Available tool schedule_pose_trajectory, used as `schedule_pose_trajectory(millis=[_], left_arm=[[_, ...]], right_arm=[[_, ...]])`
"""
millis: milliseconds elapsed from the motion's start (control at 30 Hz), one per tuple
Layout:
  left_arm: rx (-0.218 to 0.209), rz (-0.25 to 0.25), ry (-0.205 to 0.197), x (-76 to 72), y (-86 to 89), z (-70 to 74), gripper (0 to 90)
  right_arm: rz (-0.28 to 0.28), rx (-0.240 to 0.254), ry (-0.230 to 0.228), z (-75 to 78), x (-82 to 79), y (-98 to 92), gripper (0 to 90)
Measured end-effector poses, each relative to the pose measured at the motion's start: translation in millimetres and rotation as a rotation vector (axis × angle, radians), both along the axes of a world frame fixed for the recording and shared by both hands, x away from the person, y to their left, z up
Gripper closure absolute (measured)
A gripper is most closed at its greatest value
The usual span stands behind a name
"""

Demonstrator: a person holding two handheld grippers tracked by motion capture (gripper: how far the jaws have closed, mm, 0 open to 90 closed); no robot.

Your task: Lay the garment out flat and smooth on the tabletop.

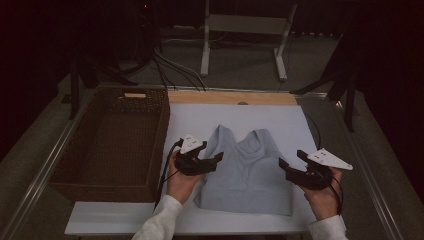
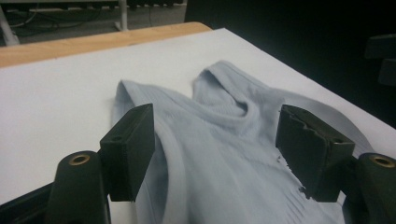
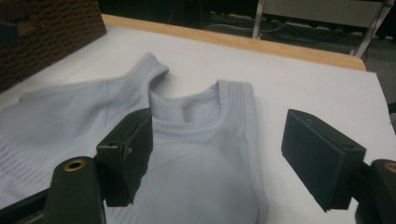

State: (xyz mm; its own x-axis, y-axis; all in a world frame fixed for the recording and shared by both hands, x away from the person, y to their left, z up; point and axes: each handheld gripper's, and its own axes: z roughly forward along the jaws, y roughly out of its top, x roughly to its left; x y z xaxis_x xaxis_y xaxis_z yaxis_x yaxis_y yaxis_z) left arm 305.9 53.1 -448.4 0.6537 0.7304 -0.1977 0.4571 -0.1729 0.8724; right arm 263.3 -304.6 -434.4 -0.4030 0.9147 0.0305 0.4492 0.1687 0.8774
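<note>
A pale blue sleeveless top (image 1: 246,172) lies flat on the white board (image 1: 260,112), neckline and straps toward the far side. My left gripper (image 1: 212,152) hovers at the top's left edge, its jaws wide apart over the cloth (image 2: 219,140); nothing is pinched between its pads (image 2: 133,149). At the garment's right edge my right gripper (image 1: 291,158) points left, open as well. Along its jaws I see the ribbed neckline and right side seam (image 3: 196,154) beneath the gap, with the pads (image 3: 126,158) clear of the fabric.
A large dark wicker basket (image 1: 161,145) with nothing in it stands left of the board, close to my left hand. A wooden strip (image 1: 225,97) runs along the board's far edge. Cables and a metal stand (image 1: 245,25) lie beyond the table.
</note>
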Motion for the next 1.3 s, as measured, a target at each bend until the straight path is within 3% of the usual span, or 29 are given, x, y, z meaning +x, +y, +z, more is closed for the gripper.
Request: schedule_pose_trajectory(millis=[167,300,533,800,1267,1300], left_arm=[[-0.009,-0.007,0.028,-9.1,5.7,-10.4,32.2],[0.008,-0.013,0.037,-15.0,6.5,-18.5,32.2],[0.008,-0.017,0.046,-18.8,7.2,-25.7,31.7],[0.037,-0.027,0.062,-21.9,4.6,-34.4,31.6],[0.091,-0.031,0.1,-19.2,0.5,-48.2,38.2],[0.103,-0.026,0.104,-18.2,-0.8,-48.9,40.1]], right_arm=[[-0.004,-0.006,0.022,-7.6,-3.8,-4.5,25.4],[-0.003,-0.01,0.041,-13.4,-6.1,-6.7,25.5],[-0.006,-0.006,0.059,-19.8,-8.4,-8.7,25.5],[-0.004,-0.001,0.094,-28.3,-7.3,-13.1,26.8],[-0.001,-0.023,0.167,-40.5,-6.8,-21.1,43.0],[-0.002,-0.027,0.191,-42.7,-5.4,-22.0,45.0]])
